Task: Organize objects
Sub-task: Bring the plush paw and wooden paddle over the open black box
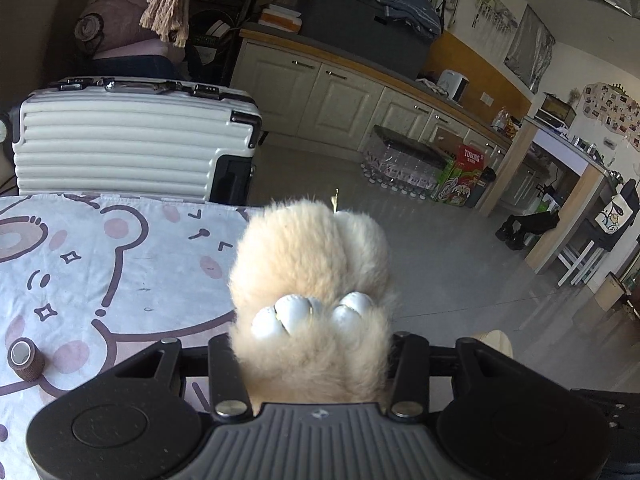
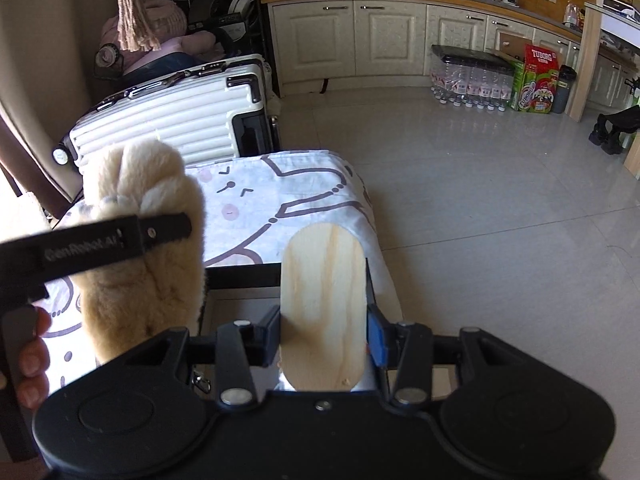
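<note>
Both fingers pinch: left gripper (image 1: 312, 344) holds the fluffy cream plush paw (image 1: 310, 264), right gripper (image 2: 324, 332) the rounded pale wooden board (image 2: 323, 304), long axis forward, past the desk (image 2: 256, 216) edge.

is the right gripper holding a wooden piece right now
Yes, the right gripper has its fingers closed on a rounded pale wooden piece that stands up between them.

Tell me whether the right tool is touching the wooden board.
Touching. The right wrist view shows the right tool clamped on the wooden board, its pads pressed against both edges with no gap.
</note>
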A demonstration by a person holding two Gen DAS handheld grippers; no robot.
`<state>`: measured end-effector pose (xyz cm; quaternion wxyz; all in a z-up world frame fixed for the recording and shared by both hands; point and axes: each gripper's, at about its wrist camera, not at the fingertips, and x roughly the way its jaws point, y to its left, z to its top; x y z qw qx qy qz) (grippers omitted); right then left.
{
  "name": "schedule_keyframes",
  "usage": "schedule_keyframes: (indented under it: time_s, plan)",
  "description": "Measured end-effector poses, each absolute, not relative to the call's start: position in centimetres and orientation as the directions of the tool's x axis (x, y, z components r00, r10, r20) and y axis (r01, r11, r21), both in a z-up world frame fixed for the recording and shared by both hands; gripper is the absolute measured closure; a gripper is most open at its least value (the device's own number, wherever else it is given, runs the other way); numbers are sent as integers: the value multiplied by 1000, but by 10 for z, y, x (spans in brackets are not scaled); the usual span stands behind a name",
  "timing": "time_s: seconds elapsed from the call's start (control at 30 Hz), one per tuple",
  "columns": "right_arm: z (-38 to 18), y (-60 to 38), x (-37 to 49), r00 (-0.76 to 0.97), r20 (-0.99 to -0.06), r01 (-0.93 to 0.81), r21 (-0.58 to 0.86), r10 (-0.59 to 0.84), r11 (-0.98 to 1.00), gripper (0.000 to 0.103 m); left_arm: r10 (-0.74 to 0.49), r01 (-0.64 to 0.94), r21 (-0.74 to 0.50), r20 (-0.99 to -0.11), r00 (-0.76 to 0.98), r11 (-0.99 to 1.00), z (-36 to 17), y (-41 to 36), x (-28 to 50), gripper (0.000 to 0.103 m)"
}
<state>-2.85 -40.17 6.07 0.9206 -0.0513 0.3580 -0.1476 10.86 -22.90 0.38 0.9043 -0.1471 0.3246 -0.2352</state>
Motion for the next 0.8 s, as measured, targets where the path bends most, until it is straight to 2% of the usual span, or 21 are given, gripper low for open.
schedule_keyframes:
  time_s: [0.5, 0.8]
  plan:
    - [38, -421, 0, 674, -681, 243, -164, -288, 956, 58, -464, 245, -396, -712, 527, 885, -59, -258, 135, 57]
    - [14, -418, 27, 652, -707, 205, -182, -273, 962, 58, -419, 236, -346, -762, 494, 908, -79, -260, 146, 57]
